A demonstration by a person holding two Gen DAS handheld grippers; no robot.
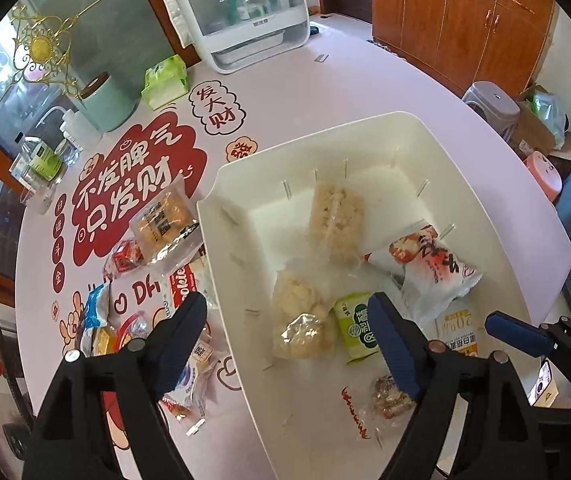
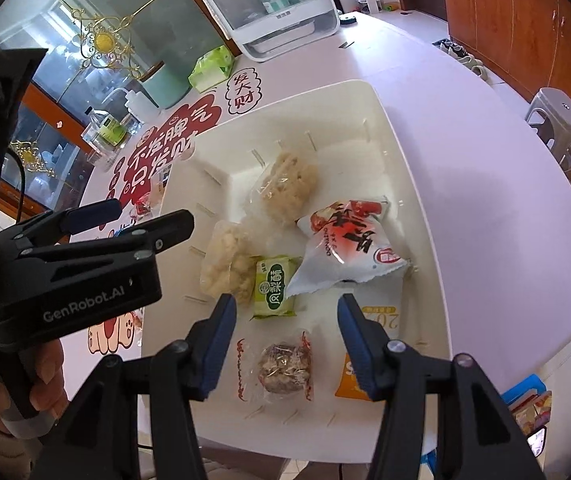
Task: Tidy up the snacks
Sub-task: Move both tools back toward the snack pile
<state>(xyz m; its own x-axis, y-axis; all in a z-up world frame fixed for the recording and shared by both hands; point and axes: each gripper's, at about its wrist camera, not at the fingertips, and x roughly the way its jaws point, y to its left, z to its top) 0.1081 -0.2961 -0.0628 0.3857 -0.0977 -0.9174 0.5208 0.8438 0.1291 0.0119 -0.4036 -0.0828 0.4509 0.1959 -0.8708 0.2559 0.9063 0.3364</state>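
Note:
A white bin [image 1: 365,128] [image 2: 405,152] stands on the table. Several snacks lie in it: two clear-wrapped puffed rice cakes [image 1: 339,220] [image 1: 299,308], a green packet [image 1: 355,326] [image 2: 275,286], a white-and-red bag [image 1: 429,268] [image 2: 345,248] and a nut candy [image 1: 391,398] [image 2: 285,366]. My left gripper [image 1: 285,300] hangs open over the bin's left wall, with nothing between its fingers. My right gripper [image 2: 287,300] is open and empty above the nut candy. More packets lie loose left of the bin: a cracker pack [image 1: 165,220], a red one [image 1: 125,258], a cookie pack [image 1: 181,280].
At the table's back stand a white dish cabinet [image 1: 241,12], a green tissue pack [image 1: 165,80], a mint canister [image 1: 105,100] and bottles [image 1: 41,160]. A grey stool [image 1: 493,104] and wooden cupboards [image 1: 465,12] are beyond the far edge. A hand [image 2: 45,380] holds the left gripper's handle.

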